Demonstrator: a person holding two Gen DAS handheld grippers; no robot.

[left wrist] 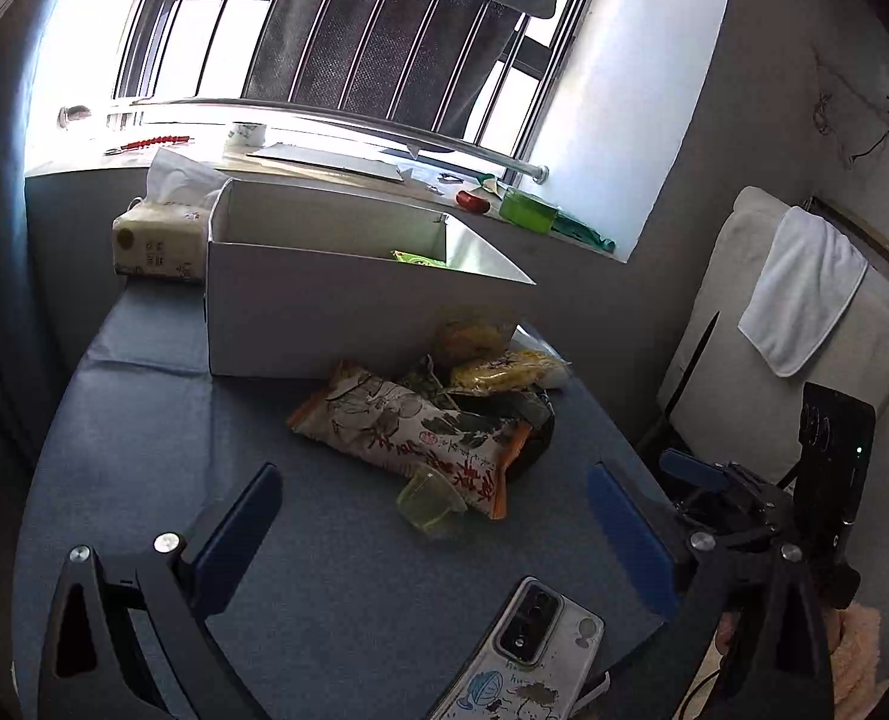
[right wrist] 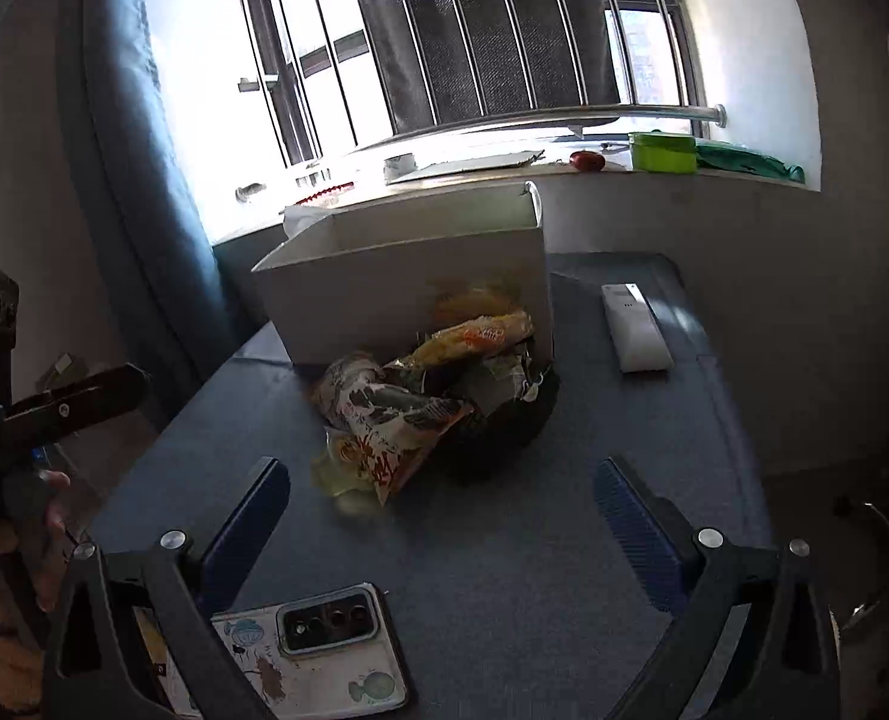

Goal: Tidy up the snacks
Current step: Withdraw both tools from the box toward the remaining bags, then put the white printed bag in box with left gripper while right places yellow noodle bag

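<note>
A pile of snacks lies mid-table in front of a white open box [left wrist: 324,306] [right wrist: 396,294]. The largest is an orange-and-white printed bag [left wrist: 408,426] [right wrist: 384,420]. Behind it lie a yellow packet [left wrist: 504,369] [right wrist: 474,336] and dark wrappers. A clear greenish jelly cup [left wrist: 429,501] [right wrist: 339,483] rests at the bag's near end. A green packet [left wrist: 417,258] shows inside the box. My left gripper [left wrist: 432,522] is open, short of the pile, nothing between its fingers. My right gripper [right wrist: 438,522] is open too, just before the pile.
A phone [left wrist: 522,660] [right wrist: 312,648] lies face down near the front edge of the blue table [left wrist: 336,588]. A white remote [right wrist: 633,327] lies right of the box, a tissue pack [left wrist: 156,240] to its left. A cushioned chair with a towel [left wrist: 804,288] stands at right.
</note>
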